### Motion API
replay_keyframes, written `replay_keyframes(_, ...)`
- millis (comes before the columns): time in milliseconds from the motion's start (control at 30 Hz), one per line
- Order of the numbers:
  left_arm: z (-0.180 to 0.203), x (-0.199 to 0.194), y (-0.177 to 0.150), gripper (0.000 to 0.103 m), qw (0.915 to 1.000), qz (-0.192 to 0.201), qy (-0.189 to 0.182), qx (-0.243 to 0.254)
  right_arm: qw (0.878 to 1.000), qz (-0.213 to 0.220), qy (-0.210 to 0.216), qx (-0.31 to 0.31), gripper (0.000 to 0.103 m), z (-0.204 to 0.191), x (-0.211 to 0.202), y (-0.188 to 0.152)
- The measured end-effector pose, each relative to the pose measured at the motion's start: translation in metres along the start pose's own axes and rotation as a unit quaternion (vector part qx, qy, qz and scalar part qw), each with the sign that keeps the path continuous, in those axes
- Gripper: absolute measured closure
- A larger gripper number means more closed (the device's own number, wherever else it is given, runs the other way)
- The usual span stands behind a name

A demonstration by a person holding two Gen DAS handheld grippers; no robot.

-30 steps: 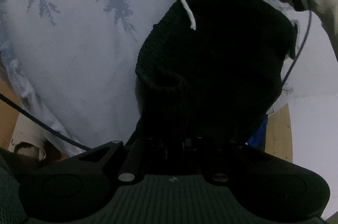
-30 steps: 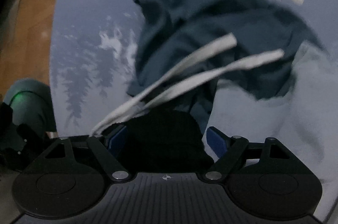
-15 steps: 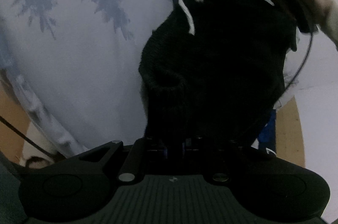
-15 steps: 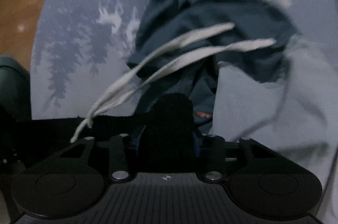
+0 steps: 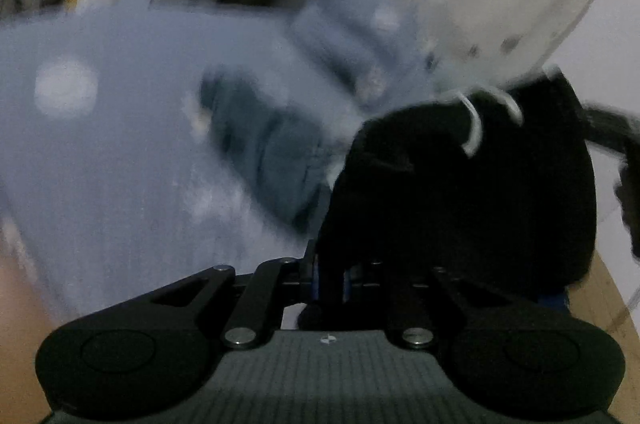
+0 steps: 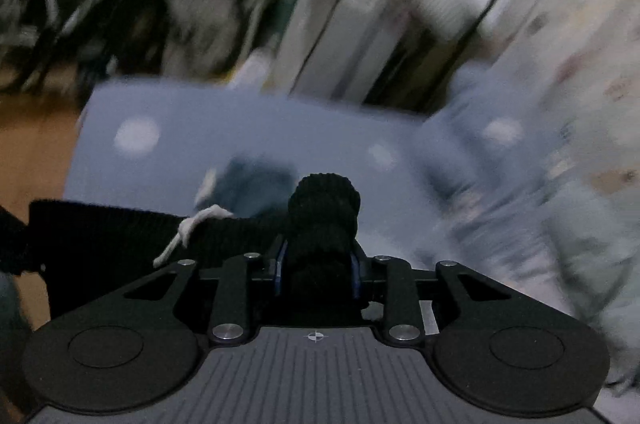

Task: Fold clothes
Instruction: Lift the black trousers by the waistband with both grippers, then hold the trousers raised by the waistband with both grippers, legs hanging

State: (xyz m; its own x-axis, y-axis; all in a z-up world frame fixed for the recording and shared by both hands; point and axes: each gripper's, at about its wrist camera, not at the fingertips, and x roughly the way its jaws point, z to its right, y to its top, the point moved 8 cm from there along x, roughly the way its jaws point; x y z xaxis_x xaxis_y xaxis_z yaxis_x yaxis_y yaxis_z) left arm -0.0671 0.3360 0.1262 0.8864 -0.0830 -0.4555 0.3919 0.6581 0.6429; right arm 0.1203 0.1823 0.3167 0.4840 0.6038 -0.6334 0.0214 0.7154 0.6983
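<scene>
Each black gripper (image 6: 318, 272) has silver screws, blue finger pads (image 6: 282, 264) and a ribbed grey base.

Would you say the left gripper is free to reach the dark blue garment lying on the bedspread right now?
Probably not yet. The left gripper is shut on the black knitted garment, as is the right gripper. The blue garment lies uncovered on the bedspread, but the load needs putting down first.

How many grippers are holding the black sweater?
2. The left gripper pinches the black sweater at one edge; the right gripper clamps another bunched part.
</scene>
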Motion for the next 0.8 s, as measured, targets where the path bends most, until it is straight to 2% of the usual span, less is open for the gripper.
replay_keyframes(133, 0.040, -0.026, 0.069, 0.090, 0.9951, 0.088, -0.001, 0.046, 0.995, 0.086, -0.057, 0.009, 0.072, 0.016, -0.092, 0.019)
replay_keyframes(300, 0.130, -0.057, 0.124, 0.090, 0.9786, 0.174, -0.032, 0.105, 0.975, 0.179, -0.129, 0.001, 0.072, 0.032, -0.204, 0.038)
replay_keyframes(433, 0.199, -0.082, 0.159, 0.090, 0.9593, 0.232, -0.061, 0.150, 0.954, 0.235, -0.186, 0.002, 0.072, 0.051, -0.283, 0.044)
replay_keyframes(600, 0.285, -0.115, 0.202, 0.090, 0.9265, 0.301, -0.096, 0.204, 0.919, 0.292, -0.264, 0.000, 0.072, 0.077, -0.375, 0.053)
replay_keyframes(633, 0.301, -0.122, 0.208, 0.090, 0.9202, 0.312, -0.102, 0.213, 0.912, 0.301, -0.278, -0.003, 0.072, 0.080, -0.393, 0.055)
replay_keyframes(800, 0.354, -0.156, 0.212, 0.090, 0.8995, 0.339, -0.130, 0.243, 0.876, 0.339, -0.342, -0.021, 0.072, 0.090, -0.481, 0.068)
